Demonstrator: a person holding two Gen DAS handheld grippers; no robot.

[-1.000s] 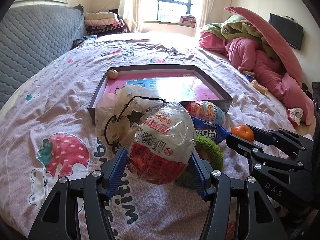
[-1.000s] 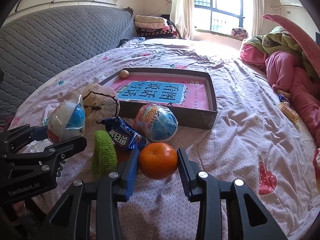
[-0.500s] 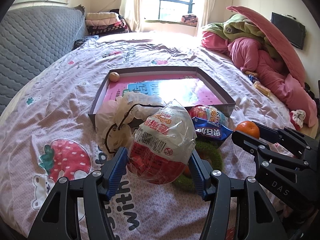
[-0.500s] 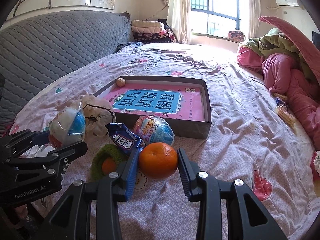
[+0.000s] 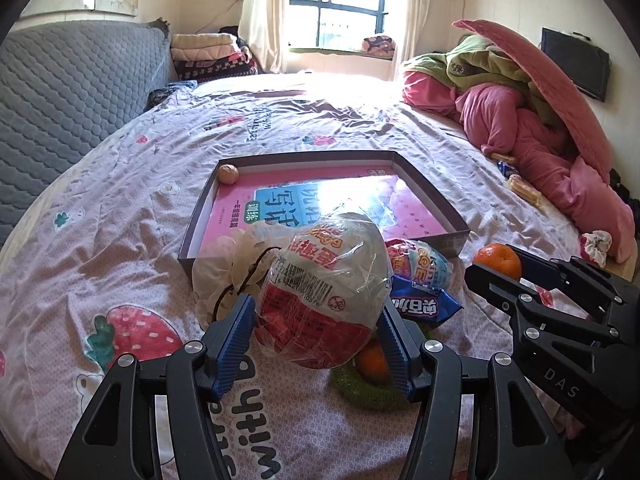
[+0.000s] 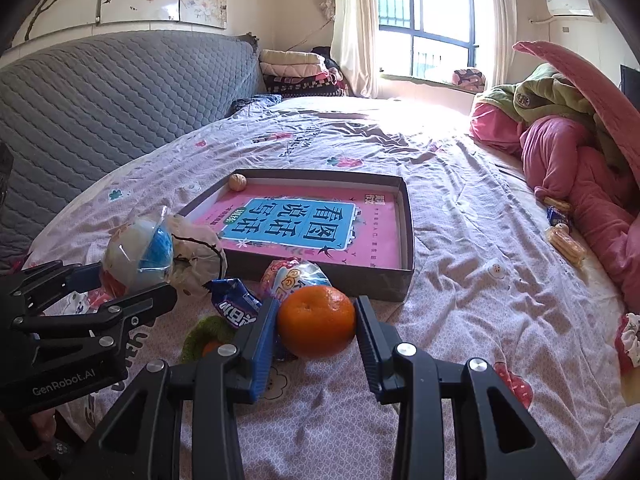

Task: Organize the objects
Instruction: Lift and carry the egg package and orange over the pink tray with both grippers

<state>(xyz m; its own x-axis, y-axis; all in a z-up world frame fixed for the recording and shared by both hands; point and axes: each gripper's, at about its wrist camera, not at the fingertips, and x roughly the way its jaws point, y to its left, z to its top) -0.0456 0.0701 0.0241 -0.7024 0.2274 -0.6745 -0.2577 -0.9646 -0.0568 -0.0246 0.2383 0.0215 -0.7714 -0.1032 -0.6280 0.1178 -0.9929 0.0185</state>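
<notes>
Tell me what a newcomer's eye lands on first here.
Each claw carries something: the left claw grips a plastic-wrapped toy egg, the right claw a bright orange. Just beyond them on the bed sits a shallow box holding a pink book and a walnut in its far-left corner.

Bright daylight from the window (image 5: 340, 4) at the far end, blown out there and glaring white off the book (image 5: 320, 204) in the tray, soft shadows under near items, focus fairly sharp, strong fisheye bending with black vignette corners.
</notes>
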